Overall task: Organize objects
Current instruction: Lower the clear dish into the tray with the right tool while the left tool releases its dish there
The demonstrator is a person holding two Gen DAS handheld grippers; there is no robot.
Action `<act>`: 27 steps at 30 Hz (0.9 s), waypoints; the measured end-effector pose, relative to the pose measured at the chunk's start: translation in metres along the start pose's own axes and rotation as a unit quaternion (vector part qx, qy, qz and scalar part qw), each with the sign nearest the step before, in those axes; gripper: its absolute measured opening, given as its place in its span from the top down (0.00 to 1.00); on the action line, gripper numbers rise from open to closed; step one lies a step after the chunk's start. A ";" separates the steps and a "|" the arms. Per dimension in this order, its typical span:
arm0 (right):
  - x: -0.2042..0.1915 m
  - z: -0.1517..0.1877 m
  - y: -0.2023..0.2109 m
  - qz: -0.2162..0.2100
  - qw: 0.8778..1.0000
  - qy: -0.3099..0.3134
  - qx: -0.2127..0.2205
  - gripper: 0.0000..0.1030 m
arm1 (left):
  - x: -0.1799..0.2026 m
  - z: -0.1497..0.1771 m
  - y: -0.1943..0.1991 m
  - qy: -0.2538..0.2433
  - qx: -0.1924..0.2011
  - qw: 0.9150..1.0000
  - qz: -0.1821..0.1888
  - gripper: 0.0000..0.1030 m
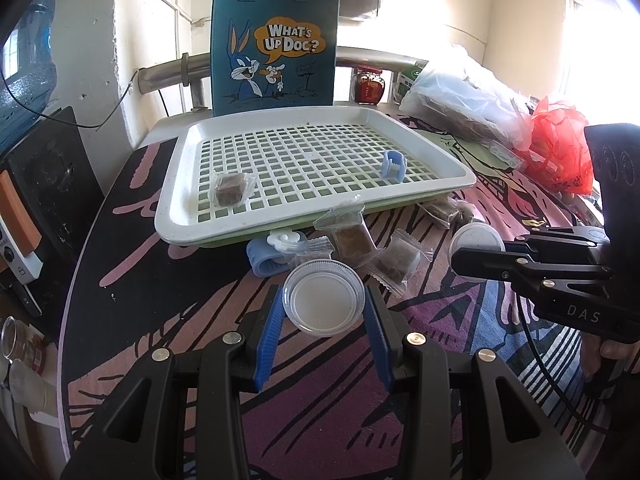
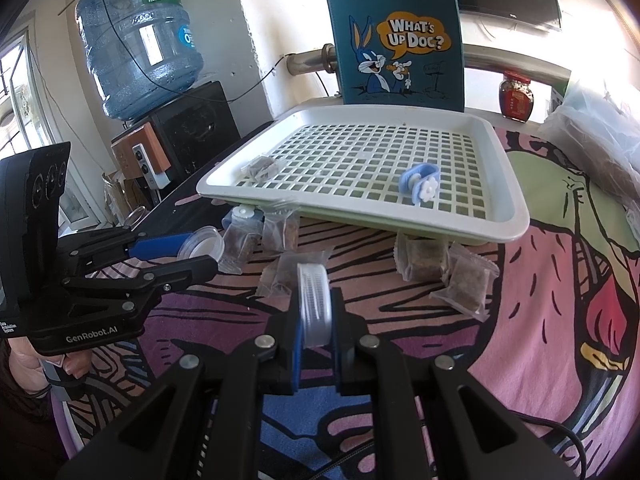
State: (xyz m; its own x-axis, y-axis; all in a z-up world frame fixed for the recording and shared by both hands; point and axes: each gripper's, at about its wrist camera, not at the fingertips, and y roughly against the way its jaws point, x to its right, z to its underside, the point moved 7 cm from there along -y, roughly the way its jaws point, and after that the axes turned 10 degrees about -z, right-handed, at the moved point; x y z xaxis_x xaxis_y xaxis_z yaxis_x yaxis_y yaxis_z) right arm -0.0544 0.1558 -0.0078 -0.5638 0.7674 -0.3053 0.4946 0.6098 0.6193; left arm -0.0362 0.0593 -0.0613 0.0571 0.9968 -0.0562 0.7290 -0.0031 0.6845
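2 grippers, left and right, each clamp a clear lid.

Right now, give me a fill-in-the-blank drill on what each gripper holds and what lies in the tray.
1. The left gripper holds a round clear ____ by its rim.
2. The right gripper pinches its lid standing on ____.
3. In the white tray lie a wrapped brown block and a blue ____.

Missing words: lid; edge; clip
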 end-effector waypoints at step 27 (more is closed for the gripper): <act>0.129 -0.123 -0.078 0.020 0.994 -0.100 -0.029 0.89 | -0.022 -0.132 -0.117 0.023 -0.054 0.998 -0.038 0.62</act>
State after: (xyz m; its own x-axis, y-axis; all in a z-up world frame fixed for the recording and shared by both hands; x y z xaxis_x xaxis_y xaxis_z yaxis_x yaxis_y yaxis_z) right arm -0.2476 0.1828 -0.0067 -0.3985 0.8182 -0.4144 0.4712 0.5702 0.6729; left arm -0.2129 0.0481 -0.0441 -0.0286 0.9965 -0.0788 0.6525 0.0783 0.7537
